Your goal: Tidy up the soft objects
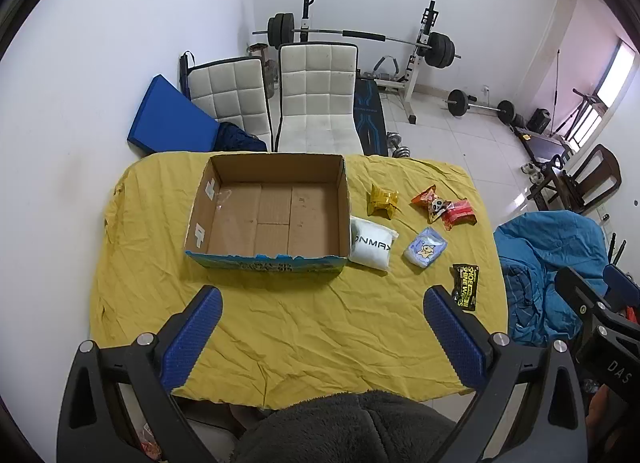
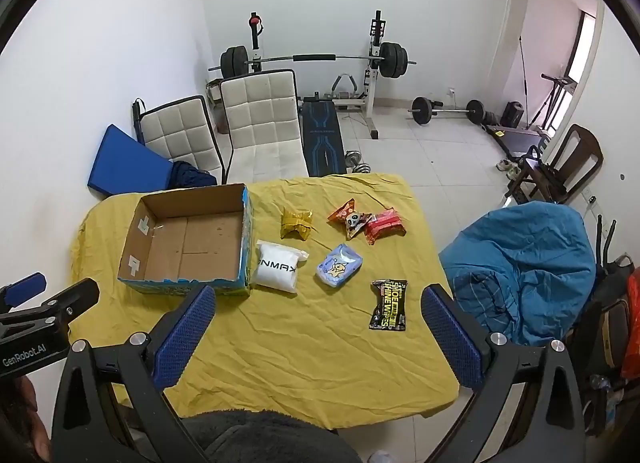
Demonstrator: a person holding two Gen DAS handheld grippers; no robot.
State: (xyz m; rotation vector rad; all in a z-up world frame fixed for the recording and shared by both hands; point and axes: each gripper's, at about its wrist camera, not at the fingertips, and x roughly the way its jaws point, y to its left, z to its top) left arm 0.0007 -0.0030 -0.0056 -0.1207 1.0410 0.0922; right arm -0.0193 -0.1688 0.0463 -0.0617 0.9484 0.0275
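Note:
An empty open cardboard box (image 1: 268, 215) (image 2: 192, 241) sits on the yellow tablecloth (image 1: 300, 335) (image 2: 304, 343). To its right lie soft packs: a white pouch (image 1: 371, 243) (image 2: 277, 266), a yellow pack (image 1: 383, 200) (image 2: 297, 223), an orange panda pack (image 1: 430, 201) (image 2: 349, 218), a red pack (image 1: 460, 215) (image 2: 386, 225), a light blue pack (image 1: 425, 252) (image 2: 339, 266) and a black wipes pack (image 1: 466, 285) (image 2: 389, 305). My left gripper (image 1: 322, 337) is open and empty above the near cloth. My right gripper (image 2: 318, 333) is open and empty, near the black pack.
Two white padded chairs (image 1: 316, 99) (image 2: 260, 123) stand behind the table. A blue mat (image 1: 168, 119) leans on the left wall. A blue jacket over a chair (image 1: 548, 263) (image 2: 524, 267) is right of the table. Weight equipment (image 2: 312, 63) fills the back.

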